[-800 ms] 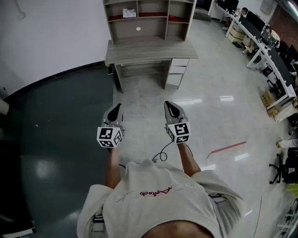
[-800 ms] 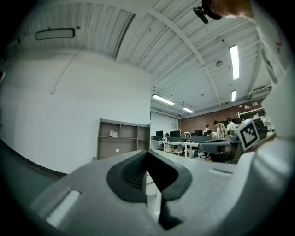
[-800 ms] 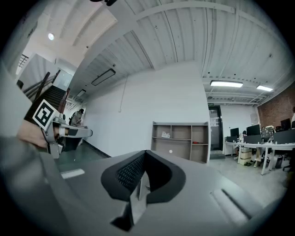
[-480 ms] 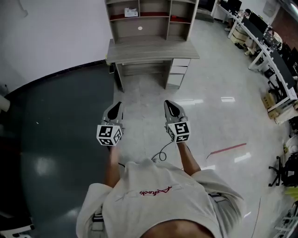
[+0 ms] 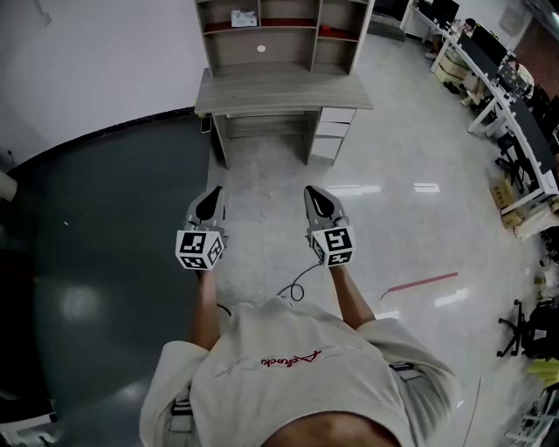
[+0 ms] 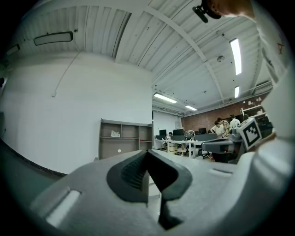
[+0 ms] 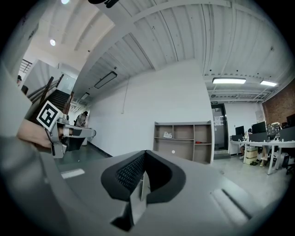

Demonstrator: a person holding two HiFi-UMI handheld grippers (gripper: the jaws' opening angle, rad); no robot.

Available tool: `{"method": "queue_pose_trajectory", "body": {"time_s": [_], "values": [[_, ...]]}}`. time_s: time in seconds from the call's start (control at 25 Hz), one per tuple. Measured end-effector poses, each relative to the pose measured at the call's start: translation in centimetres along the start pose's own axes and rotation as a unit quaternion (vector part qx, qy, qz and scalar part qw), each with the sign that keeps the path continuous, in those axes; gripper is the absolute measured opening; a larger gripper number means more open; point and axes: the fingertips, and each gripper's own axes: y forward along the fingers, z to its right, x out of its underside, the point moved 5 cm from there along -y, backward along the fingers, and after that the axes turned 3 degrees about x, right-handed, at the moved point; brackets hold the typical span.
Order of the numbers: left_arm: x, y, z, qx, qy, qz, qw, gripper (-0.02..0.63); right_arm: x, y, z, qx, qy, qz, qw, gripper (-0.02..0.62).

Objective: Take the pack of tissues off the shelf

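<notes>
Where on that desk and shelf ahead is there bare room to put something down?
The desk top below the shelf looks bare end to end. The top middle compartment looks empty too. The top left one holds the pack of tissues.

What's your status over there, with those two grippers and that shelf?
Left gripper and right gripper shut, both empty. Whitish pack of tissues in the upper-left compartment of the grey wooden shelf, far ahead. Grey desktop juts out below it.
</notes>
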Motion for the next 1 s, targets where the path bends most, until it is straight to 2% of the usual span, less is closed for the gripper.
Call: {"method": "queue_pose_trajectory", "body": {"time_s": [0.32,0.52,0.84,1.0], "values": [[1.3,1.4,2.0,-0.006,-0.009,-0.002,0.9999,-0.002,1.2,0.0,1.8,-0.01,-0.003,-0.005,1.0,0.006],[1.9,2.6,1.7,-0.007,-0.012,-0.007,0.9999,-0.002,1.7,1.2,2.5,-0.01,0.002,-0.008,1.0,0.006],[3.3,6.7,-1.6,-0.003,-0.023,-0.012,0.9997,-0.002,3.0,5.9,3.6,-0.009,0.003,-0.021,1.0,0.006],[3.7,9.9,-5.3,0.001,-0.029,-0.009,0.9995,-0.002,3.1,10.6,4.3,-0.005,-0.005,-0.023,1.0,0.006]]}}
